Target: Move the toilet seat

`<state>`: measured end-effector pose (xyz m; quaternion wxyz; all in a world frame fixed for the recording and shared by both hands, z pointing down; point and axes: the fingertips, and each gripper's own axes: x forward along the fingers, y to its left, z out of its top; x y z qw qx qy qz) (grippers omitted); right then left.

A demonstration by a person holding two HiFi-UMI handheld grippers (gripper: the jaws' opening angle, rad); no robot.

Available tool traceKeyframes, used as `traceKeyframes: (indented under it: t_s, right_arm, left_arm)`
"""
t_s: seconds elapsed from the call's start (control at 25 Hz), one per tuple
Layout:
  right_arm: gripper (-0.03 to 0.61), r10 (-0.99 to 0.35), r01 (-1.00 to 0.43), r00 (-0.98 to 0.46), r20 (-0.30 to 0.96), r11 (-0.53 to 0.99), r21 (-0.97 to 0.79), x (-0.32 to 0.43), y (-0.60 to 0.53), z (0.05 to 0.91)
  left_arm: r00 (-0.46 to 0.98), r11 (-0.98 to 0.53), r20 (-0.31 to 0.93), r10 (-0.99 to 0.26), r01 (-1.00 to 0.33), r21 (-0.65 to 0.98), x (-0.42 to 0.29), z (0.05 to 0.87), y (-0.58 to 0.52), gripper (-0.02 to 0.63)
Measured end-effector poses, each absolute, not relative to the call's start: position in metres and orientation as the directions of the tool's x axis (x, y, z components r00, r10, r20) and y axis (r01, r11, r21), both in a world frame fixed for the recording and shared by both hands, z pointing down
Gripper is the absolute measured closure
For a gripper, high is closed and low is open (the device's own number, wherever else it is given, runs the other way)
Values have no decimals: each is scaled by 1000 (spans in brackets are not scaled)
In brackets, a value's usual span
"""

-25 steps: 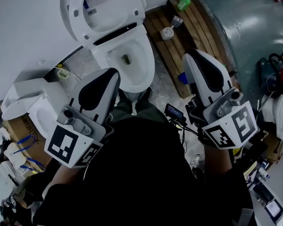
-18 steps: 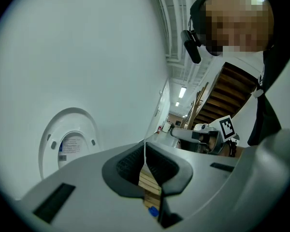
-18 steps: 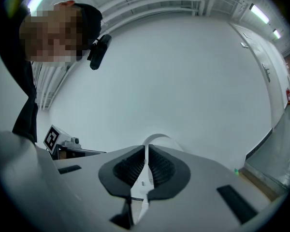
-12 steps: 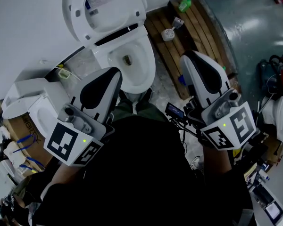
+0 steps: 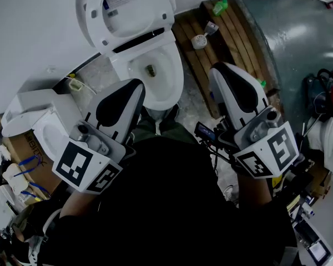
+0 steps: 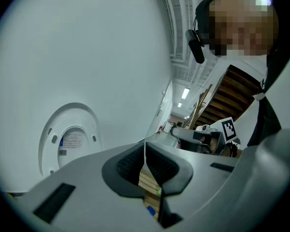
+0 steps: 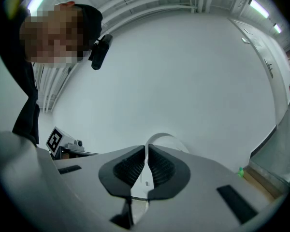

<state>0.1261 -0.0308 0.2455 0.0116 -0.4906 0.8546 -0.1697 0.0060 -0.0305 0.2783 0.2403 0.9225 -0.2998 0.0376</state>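
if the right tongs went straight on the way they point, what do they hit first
Probably the raised toilet seat, directly beyond the shut right tongs, though depth is unclear.

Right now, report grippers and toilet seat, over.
Left gripper shut, empty. Right gripper shut, empty. Toilet seat raised, untouched, ahead of both. Nothing seen blocking the reach.

light: dim, even | ceiling strips glare | edges: fisheye, dark vignette | focus: sharp
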Motion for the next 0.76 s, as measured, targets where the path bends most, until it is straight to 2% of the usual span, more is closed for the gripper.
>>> traceKeyframes:
  t_s: [0.76]
  right_arm:
    - [532,-833,-826,-534,144,477,-302,138,-26,246]
  left_arm:
    - [803,-701,238,-546,-593,396,18,279,-27,588]
